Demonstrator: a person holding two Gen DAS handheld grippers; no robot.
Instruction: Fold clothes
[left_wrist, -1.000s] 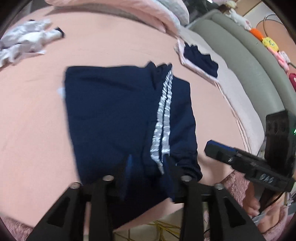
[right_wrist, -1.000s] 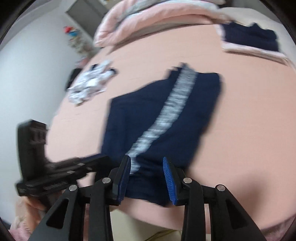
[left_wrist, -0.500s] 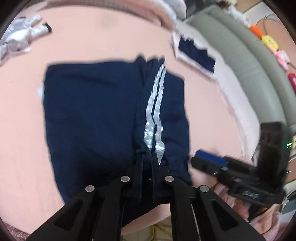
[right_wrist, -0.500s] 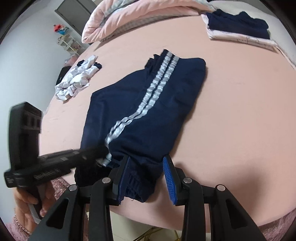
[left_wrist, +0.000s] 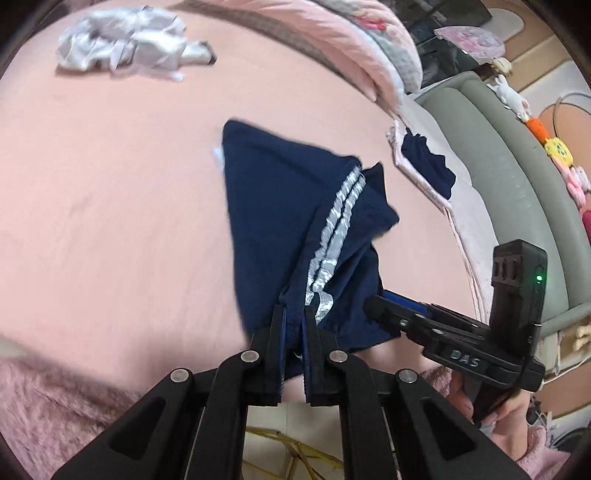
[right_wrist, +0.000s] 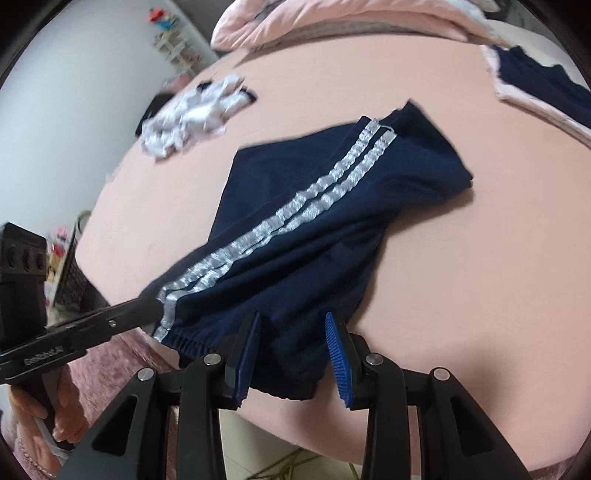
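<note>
- My left gripper (left_wrist: 294, 317) is clamped on the navy striped trousers (left_wrist: 295, 221), lower centre.
- My right gripper (right_wrist: 291, 328) straddles their hem, pads not pressing.

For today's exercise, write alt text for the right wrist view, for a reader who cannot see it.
Navy shorts with two silver side stripes lie on a pink bed, their near hem between the open right gripper. The left gripper is shut on the striped corner at the left. A crumpled white garment lies farther back.
</note>
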